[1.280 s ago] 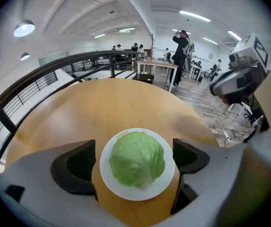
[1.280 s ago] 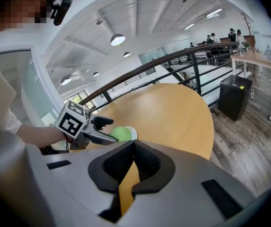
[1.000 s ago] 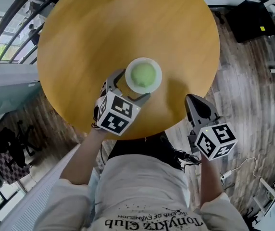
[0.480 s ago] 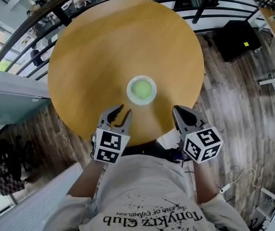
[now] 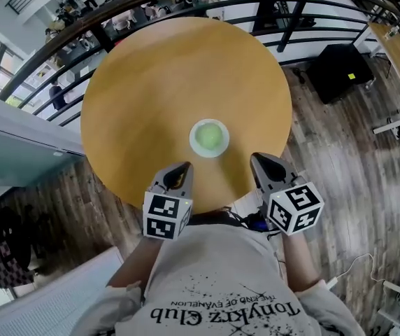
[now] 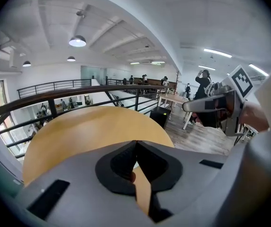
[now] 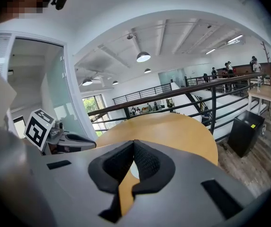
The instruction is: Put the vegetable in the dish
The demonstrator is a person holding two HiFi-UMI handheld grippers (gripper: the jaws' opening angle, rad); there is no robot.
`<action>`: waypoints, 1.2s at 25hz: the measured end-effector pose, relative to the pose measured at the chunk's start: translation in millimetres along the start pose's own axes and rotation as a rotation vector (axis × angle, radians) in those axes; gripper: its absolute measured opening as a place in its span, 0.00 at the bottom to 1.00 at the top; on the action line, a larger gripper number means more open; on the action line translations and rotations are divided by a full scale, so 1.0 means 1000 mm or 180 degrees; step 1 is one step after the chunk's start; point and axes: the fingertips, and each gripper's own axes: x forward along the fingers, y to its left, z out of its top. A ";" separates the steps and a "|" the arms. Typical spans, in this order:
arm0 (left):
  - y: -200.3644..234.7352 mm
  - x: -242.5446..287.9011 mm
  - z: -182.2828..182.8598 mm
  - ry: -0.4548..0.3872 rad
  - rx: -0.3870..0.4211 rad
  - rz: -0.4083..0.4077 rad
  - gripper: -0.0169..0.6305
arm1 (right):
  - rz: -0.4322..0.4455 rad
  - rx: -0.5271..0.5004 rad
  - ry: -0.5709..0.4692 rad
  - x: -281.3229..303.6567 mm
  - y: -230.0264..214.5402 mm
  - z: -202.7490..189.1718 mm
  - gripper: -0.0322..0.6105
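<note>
A pale green vegetable (image 5: 208,136) lies inside a small white dish (image 5: 209,124) near the front middle of the round wooden table (image 5: 158,89). My left gripper (image 5: 184,168) hangs above the table's near edge, left of the dish and apart from it, jaws shut on nothing. My right gripper (image 5: 256,161) hovers at the near edge to the dish's right, jaws together and empty. In the left gripper view the jaws (image 6: 135,143) meet over the tabletop; in the right gripper view the jaws (image 7: 133,143) meet too, with a sliver of the dish (image 7: 133,170) behind them.
A black railing (image 5: 186,5) curves round the table's far side. A black box (image 5: 340,72) stands on the wooden floor at the right. The person's white printed shirt (image 5: 221,285) fills the bottom of the head view.
The left gripper has drawn back from round the dish toward the table's near edge and its jaws have shut. The head view has pulled away, so the table looks smaller.
</note>
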 end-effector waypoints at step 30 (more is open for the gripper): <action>0.014 -0.021 -0.004 -0.0092 -0.0136 0.0068 0.06 | 0.0021 -0.0007 0.0087 0.000 0.018 -0.007 0.08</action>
